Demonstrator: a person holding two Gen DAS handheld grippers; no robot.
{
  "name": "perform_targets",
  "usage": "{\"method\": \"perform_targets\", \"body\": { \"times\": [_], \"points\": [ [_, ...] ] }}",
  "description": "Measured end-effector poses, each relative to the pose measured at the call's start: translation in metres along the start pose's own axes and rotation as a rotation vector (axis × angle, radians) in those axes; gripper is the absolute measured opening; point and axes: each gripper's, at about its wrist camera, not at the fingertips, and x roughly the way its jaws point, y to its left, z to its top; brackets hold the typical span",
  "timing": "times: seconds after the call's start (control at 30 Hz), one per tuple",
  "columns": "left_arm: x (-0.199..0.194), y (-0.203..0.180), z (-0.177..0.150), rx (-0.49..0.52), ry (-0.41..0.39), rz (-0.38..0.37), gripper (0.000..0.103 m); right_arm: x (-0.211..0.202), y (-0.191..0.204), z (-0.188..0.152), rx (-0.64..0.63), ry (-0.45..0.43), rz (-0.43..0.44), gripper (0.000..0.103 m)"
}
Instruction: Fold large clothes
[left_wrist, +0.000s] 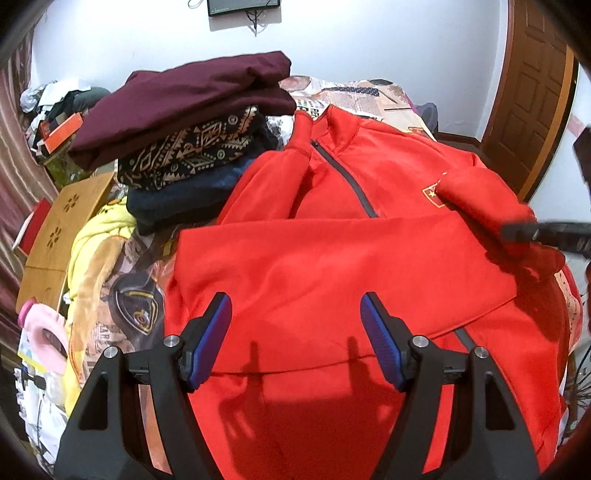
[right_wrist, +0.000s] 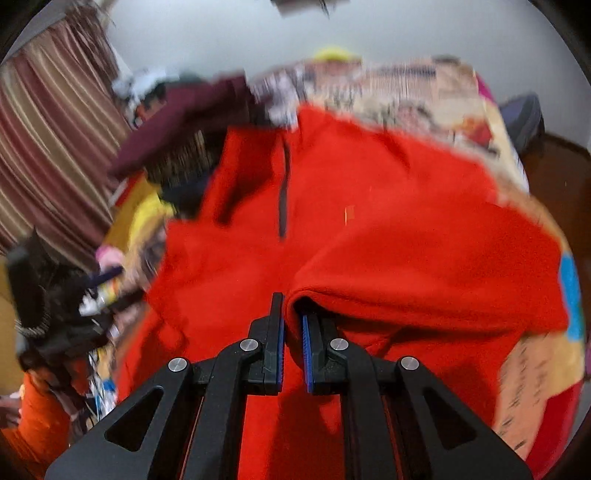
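One red jacket (left_wrist: 332, 280), two grippers — right (right_wrist: 291, 314) pinching sleeve

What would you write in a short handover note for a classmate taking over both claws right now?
Left claw: open, empty, above the red jacket.
Right claw: shut on a fold of the jacket's fabric.
Jacket lies front up on the bed, one sleeve already across the chest. Folded stack of clothes sits beside it.
Left: lay the held part over, fold in half, add to stack.
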Motion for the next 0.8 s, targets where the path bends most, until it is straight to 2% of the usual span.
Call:
{"method": "perform_targets", "body": {
  "times": [0.07,0.23,0.4,0.57,0.7,0.8],
  "points": [
    [0.002,0.0,-0.003,0.002,0.008,0.003,0.071,0.001,-0.001,-0.002,-0.013,0.05,-0.019,0.009],
    [0.006,-0.003,-0.007,0.015,0.015,0.011,0.071,-0.026,0.004,-0.001,-0.037,0.054,-0.025,0.018],
    [0.008,-0.009,-0.003,0.015,0.011,-0.006,0.071,-0.063,-0.002,0.002,-0.005,-0.068,-0.047,0.038],
    [0.01,-0.017,0.002,0.022,-0.001,-0.012,0.071,-0.101,-0.041,0.006,0.165,-0.21,-0.062,0.044],
    [0.012,-0.021,0.006,0.018,-0.004,-0.02,0.071,-0.113,-0.079,0.002,0.306,-0.262,-0.056,0.045],
    [0.014,-0.023,0.009,0.014,-0.005,-0.025,0.071,-0.112,-0.105,-0.005,0.405,-0.266,-0.065,0.045]
  ]
}}
